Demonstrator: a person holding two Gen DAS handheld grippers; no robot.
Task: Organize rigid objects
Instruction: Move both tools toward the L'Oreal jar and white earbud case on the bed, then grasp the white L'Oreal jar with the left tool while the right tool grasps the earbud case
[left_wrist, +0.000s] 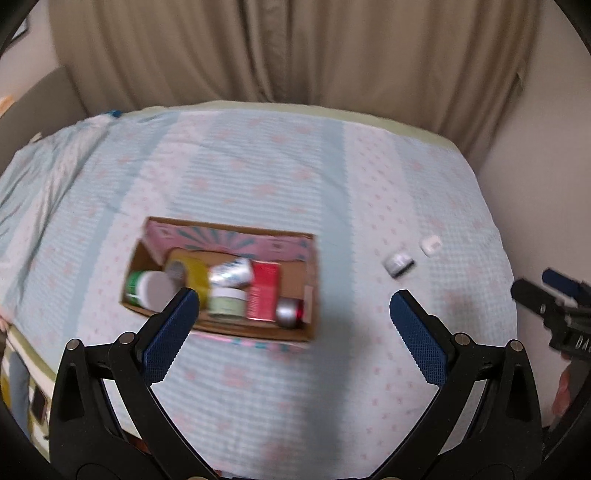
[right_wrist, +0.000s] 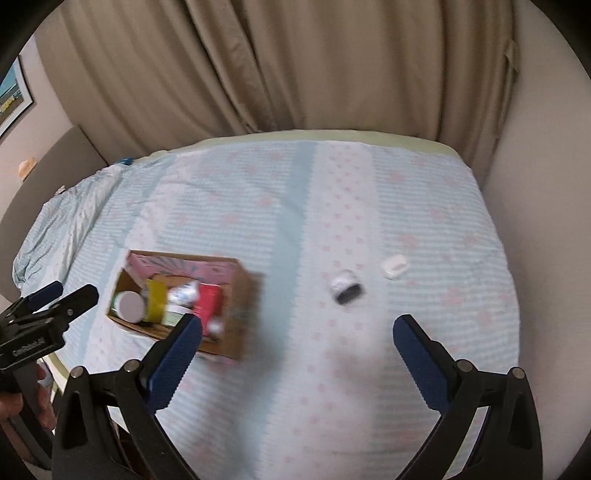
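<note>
A cardboard box (left_wrist: 312, 295) with a pink patterned inside lies on the bed and holds a yellow tape roll (left_wrist: 188, 271), a green-and-white jar (left_wrist: 147, 286), a red carton (left_wrist: 263, 290), a pale green jar (left_wrist: 227, 302), a white tube and a silver-red can. The same box (right_wrist: 245, 314) shows in the right wrist view. To its right lie a small black-and-white jar (left_wrist: 398, 263) (right_wrist: 345, 286) and a white case (left_wrist: 430, 245) (right_wrist: 394, 266). My left gripper (left_wrist: 295, 304) hangs open just short of the box. My right gripper (right_wrist: 297, 332) is open, short of the small jar.
The bed (left_wrist: 277, 177) has a light blue quilt with pink flowers. Beige curtains (left_wrist: 280, 48) hang behind it and a wall (left_wrist: 546, 166) closes the right side. A rumpled pillow (right_wrist: 66, 225) lies at the far left. A hand (right_wrist: 22, 398) holds the left tool.
</note>
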